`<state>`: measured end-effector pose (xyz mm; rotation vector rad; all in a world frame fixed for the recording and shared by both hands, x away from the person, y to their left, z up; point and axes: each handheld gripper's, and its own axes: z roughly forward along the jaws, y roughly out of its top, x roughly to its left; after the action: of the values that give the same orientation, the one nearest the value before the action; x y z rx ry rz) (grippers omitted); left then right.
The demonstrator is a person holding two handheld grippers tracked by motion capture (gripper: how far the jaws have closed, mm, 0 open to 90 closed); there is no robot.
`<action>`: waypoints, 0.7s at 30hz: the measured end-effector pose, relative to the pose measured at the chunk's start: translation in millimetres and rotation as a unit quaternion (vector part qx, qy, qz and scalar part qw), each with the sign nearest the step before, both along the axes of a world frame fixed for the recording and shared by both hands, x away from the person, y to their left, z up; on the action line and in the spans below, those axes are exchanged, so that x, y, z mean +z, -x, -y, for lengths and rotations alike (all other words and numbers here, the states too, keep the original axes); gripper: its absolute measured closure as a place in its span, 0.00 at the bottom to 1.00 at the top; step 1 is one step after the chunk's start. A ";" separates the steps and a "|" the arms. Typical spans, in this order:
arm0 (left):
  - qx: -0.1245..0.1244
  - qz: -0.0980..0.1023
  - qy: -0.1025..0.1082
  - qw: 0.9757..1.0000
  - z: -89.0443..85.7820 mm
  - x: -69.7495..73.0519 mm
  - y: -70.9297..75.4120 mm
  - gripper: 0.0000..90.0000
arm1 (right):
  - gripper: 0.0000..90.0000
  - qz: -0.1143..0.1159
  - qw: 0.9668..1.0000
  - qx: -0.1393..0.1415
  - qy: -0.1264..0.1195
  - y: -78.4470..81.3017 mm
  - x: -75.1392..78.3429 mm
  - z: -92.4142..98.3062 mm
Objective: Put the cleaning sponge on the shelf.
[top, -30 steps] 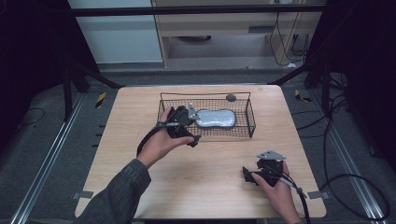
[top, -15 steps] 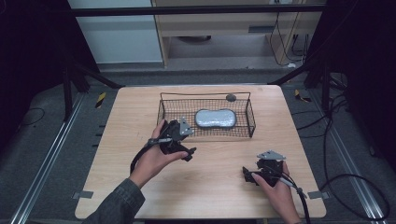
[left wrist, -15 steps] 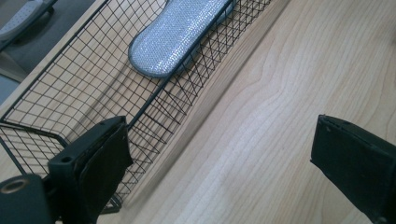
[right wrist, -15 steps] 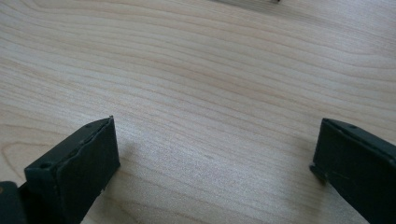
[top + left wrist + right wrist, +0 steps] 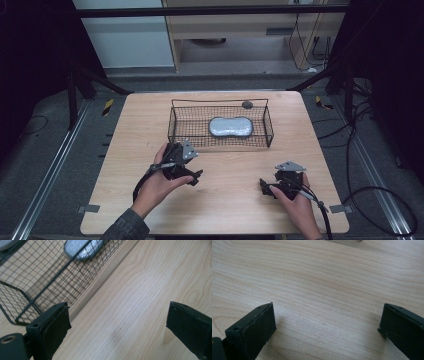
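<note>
1. High view: The wire basket (image 5: 220,125) stood on the far half of the counter (image 5: 225,200), with bare wood on all sides of it. A silvery grey pad (image 5: 230,126) lay flat inside the basket, near its middle. The left gripper (image 5: 192,176) was just in front of the basket's near left corner, apart from it. The right gripper (image 5: 263,187) sat near the counter's front right edge, well apart from the basket.
2. Left gripper view: The fingers (image 5: 56,325) stood wide apart with bare wood between them, holding nothing. The basket's near wall ran just beyond the left finger, with the pad behind the mesh.
3. Right gripper view: The fingers (image 5: 257,327) stood wide apart over bare wood, holding nothing.
</note>
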<state>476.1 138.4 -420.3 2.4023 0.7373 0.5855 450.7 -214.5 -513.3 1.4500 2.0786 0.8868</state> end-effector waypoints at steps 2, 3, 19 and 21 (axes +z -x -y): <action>0.012 -0.007 0.005 1.000 -8.4 -9.4 2.0 0.05 | 0.01 0.000 1.000 0.000 0.000 0.0 0.0 0.0; 0.012 -0.007 0.005 1.000 -8.4 -9.4 2.0 0.05 | 0.01 0.000 1.000 0.000 0.000 0.0 0.0 0.0; 0.089 -0.022 0.013 0.996 -61.5 -41.3 -1.9 0.05 | 0.01 0.001 1.000 -0.001 0.000 0.1 -0.1 -0.1; 0.102 -0.022 0.015 0.994 -69.4 -44.1 -3.1 0.05 | 0.01 0.001 1.000 -0.001 0.000 0.1 -0.1 -0.1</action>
<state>479.3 207.8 -464.4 2.3345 1.0117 0.5990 450.6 -214.4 -513.4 1.4502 2.0765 0.8870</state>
